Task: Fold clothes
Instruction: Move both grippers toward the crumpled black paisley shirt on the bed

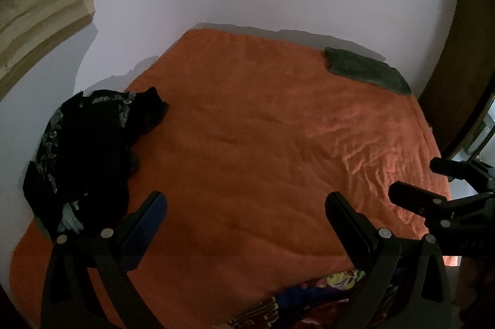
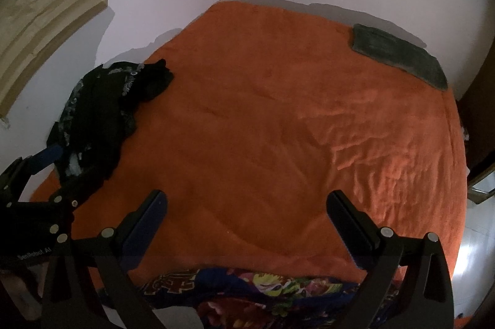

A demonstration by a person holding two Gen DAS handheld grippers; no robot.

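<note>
Clothes pile: black garments with a pale pattern (image 1: pixel 89 149), heaped at the left edge of the bed (image 1: pixel 247 127), against the wall; long axis runs along that edge, a dark end pointing toward the bed's middle
Folded cloth: grey-green piece (image 1: pixel 368 70) at the far right corner of the bed, flat, well apart from the pile
Near edge: a colourful printed fabric (image 2: pixel 263 292) (crumpled, partly hidden) just below both tongs
Left tongs (image 1: pixel 244 220): spread wide, empty, above the bed
Right tongs (image 2: pixel 246 220): spread wide, empty; nothing between them and the pile
</note>
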